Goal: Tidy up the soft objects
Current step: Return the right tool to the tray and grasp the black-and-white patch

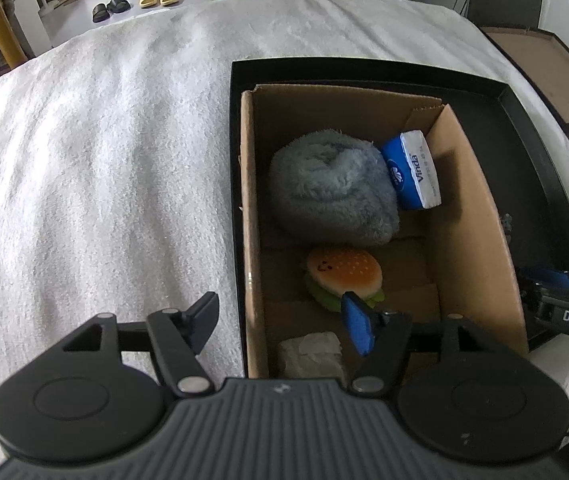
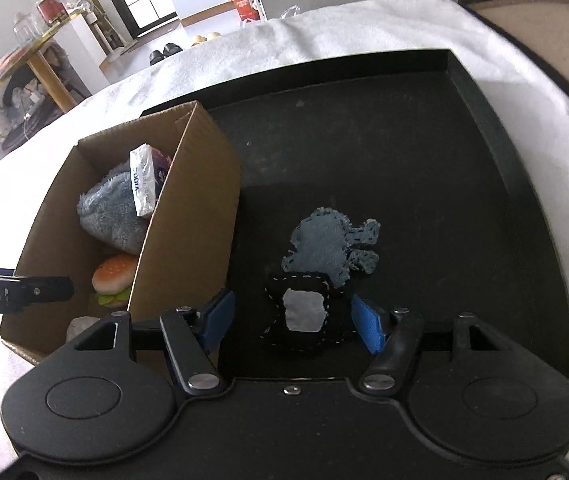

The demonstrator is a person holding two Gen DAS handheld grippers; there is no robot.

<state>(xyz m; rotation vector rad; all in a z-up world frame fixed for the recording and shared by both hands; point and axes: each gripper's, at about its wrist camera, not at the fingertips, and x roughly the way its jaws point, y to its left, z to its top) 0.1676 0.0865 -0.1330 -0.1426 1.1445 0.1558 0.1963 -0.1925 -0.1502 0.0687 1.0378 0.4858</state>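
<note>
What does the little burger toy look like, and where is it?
The burger toy is a small plush with an orange-tan speckled bun, a tiny dark face on top and green lettuce below. It lies tilted on the floor of the cardboard box, near the fluffy blue towel. The left gripper hangs open beside it, not holding it.

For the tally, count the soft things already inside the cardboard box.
4: blue towel at the far end, tissue pack leaning beside it, burger plush mid-box, white crumpled item at the near end. More may hide underneath.
</note>
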